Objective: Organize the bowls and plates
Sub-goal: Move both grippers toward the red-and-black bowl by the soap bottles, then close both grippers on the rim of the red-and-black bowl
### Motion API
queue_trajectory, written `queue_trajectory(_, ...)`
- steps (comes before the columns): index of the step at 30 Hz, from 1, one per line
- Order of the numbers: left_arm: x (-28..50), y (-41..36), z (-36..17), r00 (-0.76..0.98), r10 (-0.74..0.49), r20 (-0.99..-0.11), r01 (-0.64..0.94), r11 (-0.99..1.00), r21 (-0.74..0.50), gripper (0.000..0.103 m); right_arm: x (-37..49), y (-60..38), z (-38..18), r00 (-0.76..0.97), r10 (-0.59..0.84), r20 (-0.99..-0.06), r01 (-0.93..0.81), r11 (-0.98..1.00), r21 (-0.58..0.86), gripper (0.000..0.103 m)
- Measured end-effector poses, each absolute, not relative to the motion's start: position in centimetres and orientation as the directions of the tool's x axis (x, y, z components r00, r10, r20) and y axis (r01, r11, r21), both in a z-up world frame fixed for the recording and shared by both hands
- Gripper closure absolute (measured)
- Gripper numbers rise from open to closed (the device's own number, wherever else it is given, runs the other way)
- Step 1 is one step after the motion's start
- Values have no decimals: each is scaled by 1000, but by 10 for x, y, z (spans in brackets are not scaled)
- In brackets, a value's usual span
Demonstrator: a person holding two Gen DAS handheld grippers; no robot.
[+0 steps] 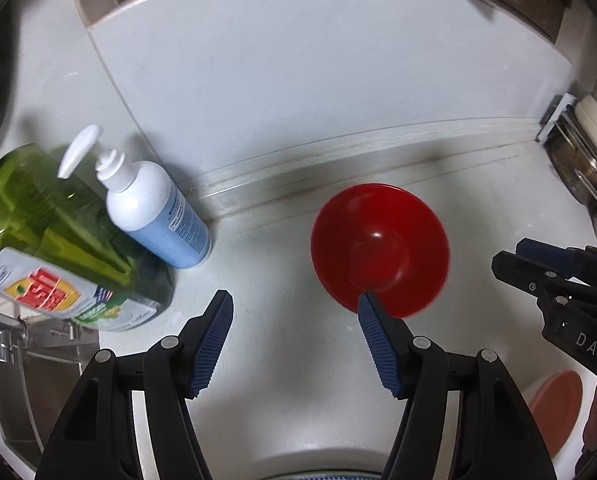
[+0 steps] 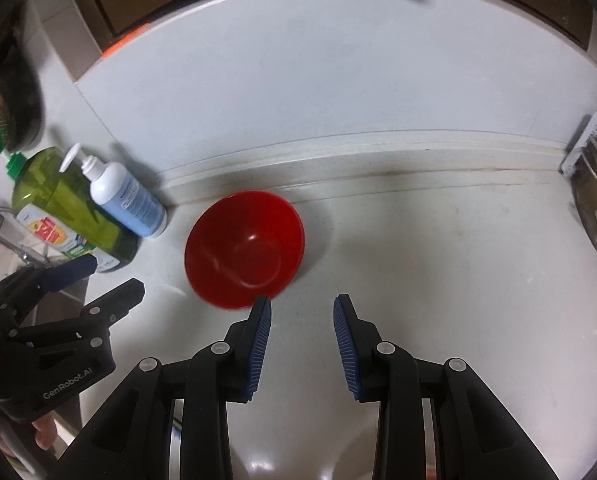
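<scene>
On the white counter, both empty grippers, left gripper (image 1: 294,300) wider than right gripper (image 2: 302,304), are nearing the shiny red plastic bowl (image 1: 379,249); gripping its rim probably comes next.

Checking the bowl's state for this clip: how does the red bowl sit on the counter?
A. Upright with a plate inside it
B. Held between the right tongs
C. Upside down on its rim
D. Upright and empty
D: the red bowl stands open side up on the white counter, its bare inside showing, and neither pair of tongs touches it.
</scene>
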State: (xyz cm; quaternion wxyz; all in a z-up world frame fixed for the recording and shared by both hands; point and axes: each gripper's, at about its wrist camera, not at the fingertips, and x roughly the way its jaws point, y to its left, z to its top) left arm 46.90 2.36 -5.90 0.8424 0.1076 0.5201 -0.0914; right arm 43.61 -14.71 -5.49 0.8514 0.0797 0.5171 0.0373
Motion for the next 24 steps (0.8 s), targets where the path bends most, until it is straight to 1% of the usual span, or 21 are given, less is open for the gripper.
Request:
queue_trajectory(15, 519, 14, -112, 366, -22, -930, 261, 962, 79, 40, 493, -151, -105, 344, 168, -924, 49, 979, 196, 69)
queue_trajectory(21, 528, 6, -126, 337, -15, -941, 270, 959, 82, 47, 502, -150, -119, 316, 173, -933, 50, 979, 198, 70)
queue_trajectory(24, 532, 3, -132, 323, -16, -946, 270, 960, 76, 53, 504, -151, -122, 307, 182, -934, 50, 977, 207, 70)
